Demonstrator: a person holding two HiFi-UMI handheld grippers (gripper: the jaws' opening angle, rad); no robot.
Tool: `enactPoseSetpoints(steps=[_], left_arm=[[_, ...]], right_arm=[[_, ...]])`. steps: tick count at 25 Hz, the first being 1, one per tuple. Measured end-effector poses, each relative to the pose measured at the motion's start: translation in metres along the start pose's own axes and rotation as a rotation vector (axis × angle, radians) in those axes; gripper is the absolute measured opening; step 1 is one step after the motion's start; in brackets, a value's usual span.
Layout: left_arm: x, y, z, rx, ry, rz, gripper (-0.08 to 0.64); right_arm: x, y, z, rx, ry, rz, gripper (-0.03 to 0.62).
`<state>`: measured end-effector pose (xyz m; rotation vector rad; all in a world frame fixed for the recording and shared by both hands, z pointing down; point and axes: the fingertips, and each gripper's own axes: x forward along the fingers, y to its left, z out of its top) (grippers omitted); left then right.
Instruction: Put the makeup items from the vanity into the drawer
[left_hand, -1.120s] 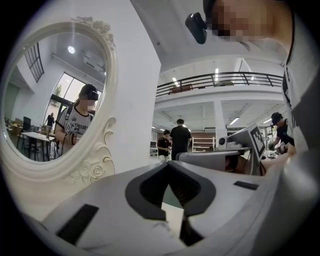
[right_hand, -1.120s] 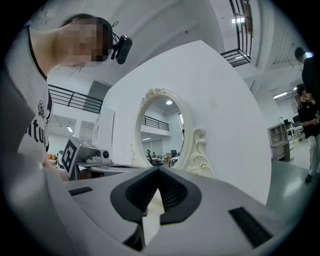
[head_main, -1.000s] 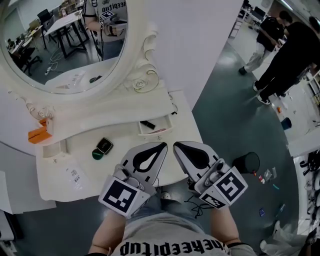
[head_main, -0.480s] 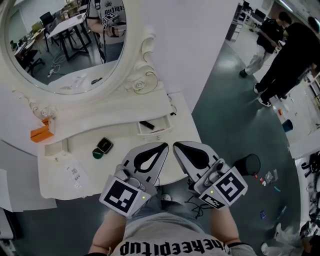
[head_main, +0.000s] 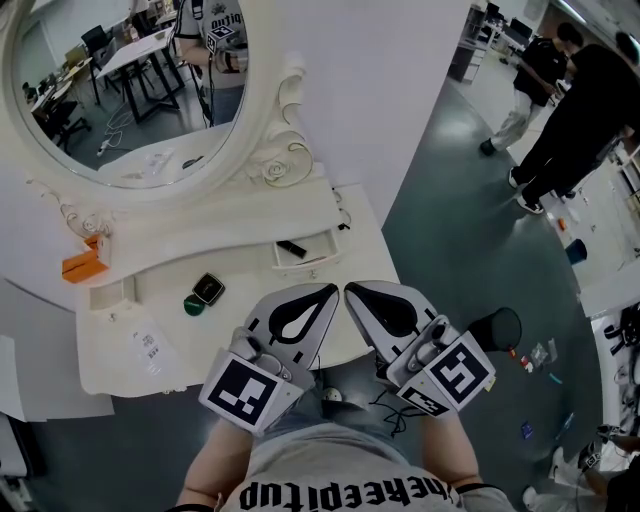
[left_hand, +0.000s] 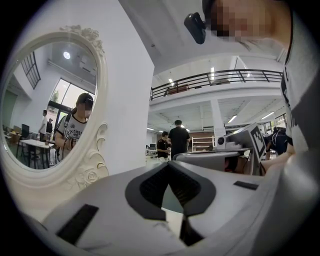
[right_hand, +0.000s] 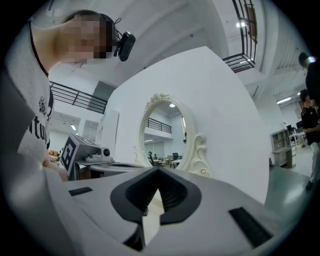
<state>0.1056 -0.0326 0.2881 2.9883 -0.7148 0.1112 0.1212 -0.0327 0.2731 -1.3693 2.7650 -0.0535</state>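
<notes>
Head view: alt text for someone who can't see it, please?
A person holds the left gripper and right gripper, both shut and empty, at a white vanity with an oval mirror. Its small drawer is open; a dark compact lies on top.

The desk (head_main: 260, 305) is painted white, and the mirror frame (head_main: 285, 150) is done in creamy white. A round pot (head_main: 193, 307) is coloured green, a small case (head_main: 209, 290) black, a box (head_main: 77, 267) orange. The left claw (head_main: 322, 296) and right claw (head_main: 355, 294) are coloured pale grey and black. Their cubes (head_main: 245, 392) are covered in black and white squares.
</notes>
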Motion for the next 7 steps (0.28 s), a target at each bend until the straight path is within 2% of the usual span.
enactPoseSetpoints(steps=[7], left_arm=[[-0.003, -0.004, 0.0027, 0.004, -0.003, 0.005, 0.021]], right_arm=[[-0.0035, 0.0036, 0.0042, -0.004, -0.005, 0.003, 0.012]])
